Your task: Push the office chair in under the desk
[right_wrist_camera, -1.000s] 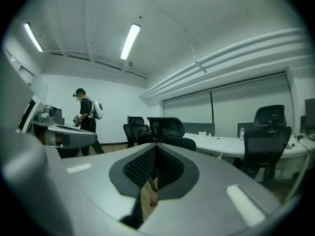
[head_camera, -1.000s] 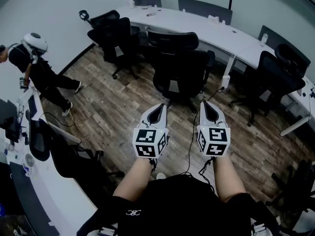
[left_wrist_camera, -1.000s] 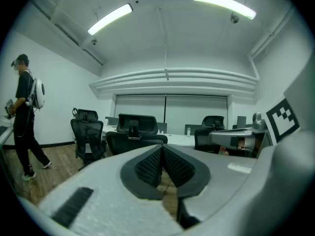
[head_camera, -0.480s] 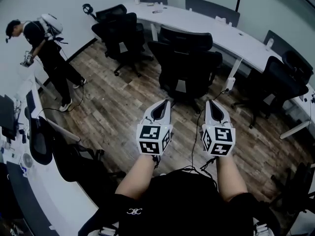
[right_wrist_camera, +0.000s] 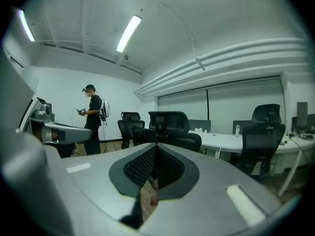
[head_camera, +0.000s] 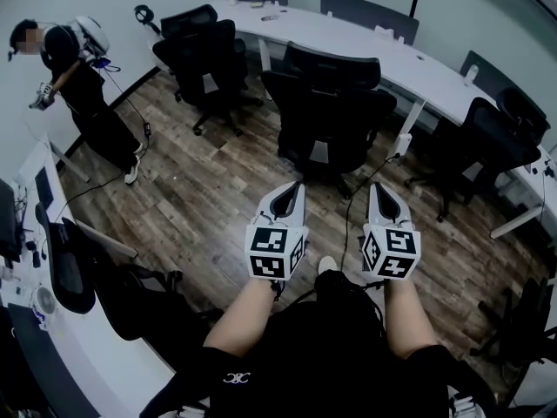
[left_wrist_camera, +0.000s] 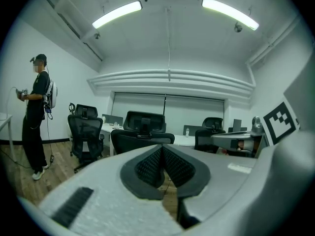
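A black office chair stands on the wood floor, pulled out from the curved white desk, with its back toward me. My left gripper and right gripper are held side by side, short of the chair and not touching it. Both are shut with nothing between the jaws. In the left gripper view the shut left gripper points at the chair a little way ahead. In the right gripper view the shut right gripper also faces the chair.
Other black chairs stand at the desk's far left and right. A person stands at the left by the wall. A second desk with a chair runs along my near left. A cable lies on the floor.
The person at the left has straightened up and stepped toward the wall. Both grippers have stayed shut and drawn slightly closer to the chair. A shoe now shows between them.
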Tool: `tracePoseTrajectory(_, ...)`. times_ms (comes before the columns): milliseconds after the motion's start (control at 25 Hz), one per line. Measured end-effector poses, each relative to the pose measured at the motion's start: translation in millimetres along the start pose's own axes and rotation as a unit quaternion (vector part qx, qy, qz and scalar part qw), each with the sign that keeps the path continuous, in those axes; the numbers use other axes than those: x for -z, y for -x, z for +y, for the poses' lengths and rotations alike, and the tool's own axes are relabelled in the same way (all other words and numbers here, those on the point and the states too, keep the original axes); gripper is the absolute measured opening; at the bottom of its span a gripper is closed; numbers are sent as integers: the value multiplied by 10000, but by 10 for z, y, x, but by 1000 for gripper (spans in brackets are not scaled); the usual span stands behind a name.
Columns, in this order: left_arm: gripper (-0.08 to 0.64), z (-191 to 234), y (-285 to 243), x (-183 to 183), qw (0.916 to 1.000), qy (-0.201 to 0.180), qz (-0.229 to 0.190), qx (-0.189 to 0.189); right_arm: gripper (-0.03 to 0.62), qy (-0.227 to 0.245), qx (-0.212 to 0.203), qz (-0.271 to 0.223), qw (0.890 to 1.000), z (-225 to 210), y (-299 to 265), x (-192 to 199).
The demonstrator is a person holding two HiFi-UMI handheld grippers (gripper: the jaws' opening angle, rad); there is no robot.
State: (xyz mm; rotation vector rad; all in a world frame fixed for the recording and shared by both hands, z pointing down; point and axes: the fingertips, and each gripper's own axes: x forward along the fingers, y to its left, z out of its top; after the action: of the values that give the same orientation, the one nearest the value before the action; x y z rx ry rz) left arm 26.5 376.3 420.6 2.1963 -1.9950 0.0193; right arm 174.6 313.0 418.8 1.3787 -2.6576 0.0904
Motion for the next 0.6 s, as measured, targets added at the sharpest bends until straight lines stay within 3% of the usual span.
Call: tracePoseTrajectory(600,8,868,-779,-33,9996,-78,210,-167,9,-91,297,55,9995,-287,-1089,-28)
